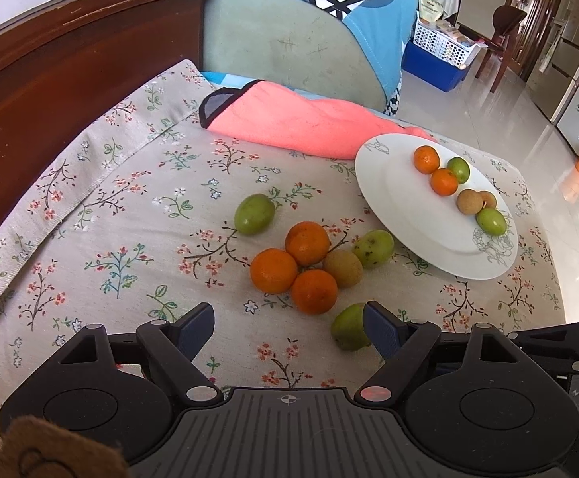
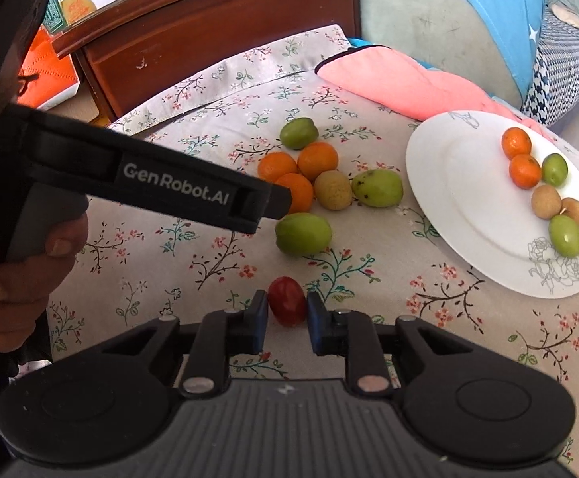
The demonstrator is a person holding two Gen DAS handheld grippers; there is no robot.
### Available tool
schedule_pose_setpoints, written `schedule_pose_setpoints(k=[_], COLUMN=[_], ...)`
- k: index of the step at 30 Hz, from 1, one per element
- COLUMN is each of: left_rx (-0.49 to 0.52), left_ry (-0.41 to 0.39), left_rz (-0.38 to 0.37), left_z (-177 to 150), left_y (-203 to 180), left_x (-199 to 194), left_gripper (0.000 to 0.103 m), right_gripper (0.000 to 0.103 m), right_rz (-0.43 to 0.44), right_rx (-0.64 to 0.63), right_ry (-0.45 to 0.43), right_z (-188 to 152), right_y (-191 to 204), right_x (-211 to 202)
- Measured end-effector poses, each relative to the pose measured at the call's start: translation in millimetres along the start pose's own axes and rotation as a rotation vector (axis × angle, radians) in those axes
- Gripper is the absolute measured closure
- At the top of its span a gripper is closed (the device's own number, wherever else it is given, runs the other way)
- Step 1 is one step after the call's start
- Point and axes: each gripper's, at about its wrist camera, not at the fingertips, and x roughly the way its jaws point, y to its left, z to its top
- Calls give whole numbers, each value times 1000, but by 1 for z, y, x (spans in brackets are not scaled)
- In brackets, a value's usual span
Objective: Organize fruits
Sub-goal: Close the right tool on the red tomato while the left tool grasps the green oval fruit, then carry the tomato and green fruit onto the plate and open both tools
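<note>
A small red fruit [image 2: 287, 306] lies on the flowered tablecloth [image 2: 389, 318], and my right gripper [image 2: 287, 300] is shut on it, one pad on each side. My left gripper [image 1: 289, 314] stands open above the cloth; a green fruit [image 1: 347, 328] lies just inside its right finger, untouched. Ahead of it sit three oranges [image 1: 307, 243], a brown fruit [image 1: 343, 267] and two more green fruits [image 1: 254, 214]. The white plate [image 1: 409, 215] at the right holds two oranges, two green fruits and two brown ones. In the right wrist view the left gripper's body [image 2: 177, 187] crosses from the left.
A pink cloth [image 1: 289, 119] lies behind the plate, against a green cushion [image 1: 273, 40]. A dark wooden cabinet [image 1: 70, 59] borders the table at left. A person's hand [image 2: 18, 271] holds the left gripper's handle. The table edge drops to a tiled floor at right.
</note>
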Motion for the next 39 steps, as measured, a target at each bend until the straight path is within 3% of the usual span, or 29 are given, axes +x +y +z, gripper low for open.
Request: schedule_pose_setpoints(k=[11, 19, 23, 27, 29, 39], left_rx=[13, 17, 35, 43, 40, 58], left_ry=[20, 21, 1, -11, -12, -37], left_rz=[-18, 8, 17, 4, -4, -33], left_z=[-7, -13, -13, -13, -14, -14], left_y=[-22, -32, -34, -36, -37, -43], left_x=[12, 24, 25, 23, 22, 12], left_gripper=[23, 34, 43, 68, 73, 74], right_gripper=[82, 82, 82, 82, 82, 82], right_rz=[-98, -107, -104, -96, -94, -89], right_rx=[140, 194, 227, 256, 261, 269], right_ry=[-21, -28, -27, -26, -28, -40], right_z=[-9, -9, -8, -7, -6, -4], right_y=[-42, -52, -56, -60, -61, -61], right_x=[-24, -27, -27, -27, -27, -29])
